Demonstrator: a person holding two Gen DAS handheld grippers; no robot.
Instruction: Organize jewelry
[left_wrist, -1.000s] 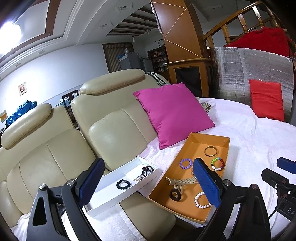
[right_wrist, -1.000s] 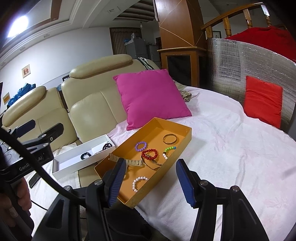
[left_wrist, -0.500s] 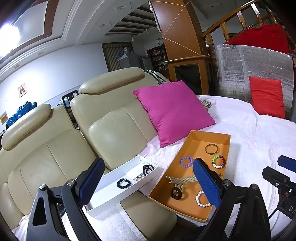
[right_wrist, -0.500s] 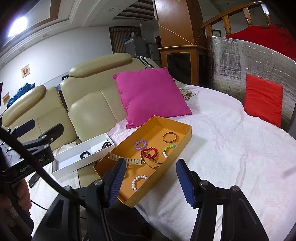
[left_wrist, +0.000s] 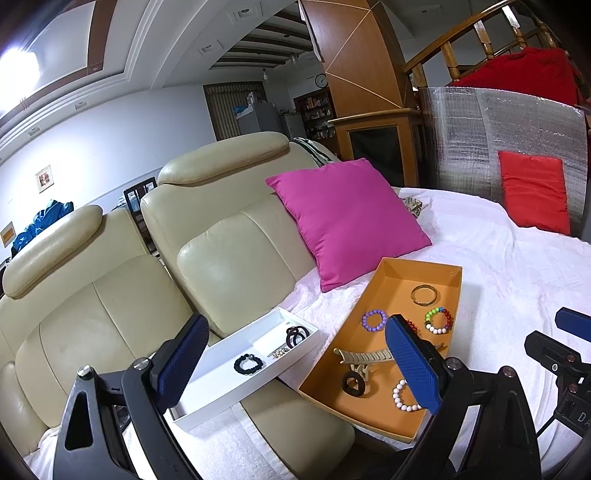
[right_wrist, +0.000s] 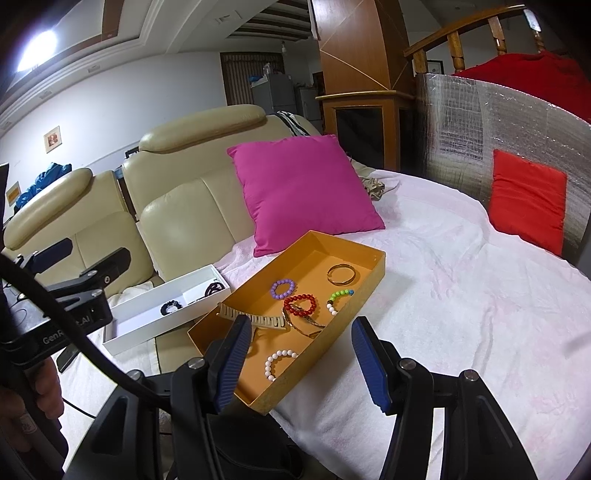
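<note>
- Seen from the left wrist camera, the left gripper (left_wrist: 295, 365) hovers with its blue-padded fingers spread wide and nothing between them. Framed in the gap ahead is a shallow white rectangular tray (left_wrist: 207, 393), resting on the cream leather sofa (left_wrist: 229, 258) and holding a black beaded bracelet (left_wrist: 248, 363) and black hair rings (left_wrist: 296, 333). Just beside it on the white blanket (left_wrist: 498, 280) lies an orange cardboard tray (left_wrist: 376, 417); the right-hand finger partly overlaps it. Inside are a purple beaded bracelet (left_wrist: 374, 319), a gold bangle (left_wrist: 424, 295), a multicoloured beaded bracelet (left_wrist: 438, 319), a beige hair claw (left_wrist: 365, 358), a black ring (left_wrist: 354, 384) and a white pearl bracelet (left_wrist: 404, 397). A magenta cushion (left_wrist: 351, 221) leans behind.
- Over on the right wrist camera, the right gripper (right_wrist: 301, 363) is likewise parted and empty, poised above the orange tray's near corner, the pearl bracelet (right_wrist: 279, 363) just ahead of its left finger. A red beaded bracelet (right_wrist: 300, 305) sits mid-tray. The left gripper (right_wrist: 79, 264) appears at the far left, near the white tray (right_wrist: 147, 328).
</note>
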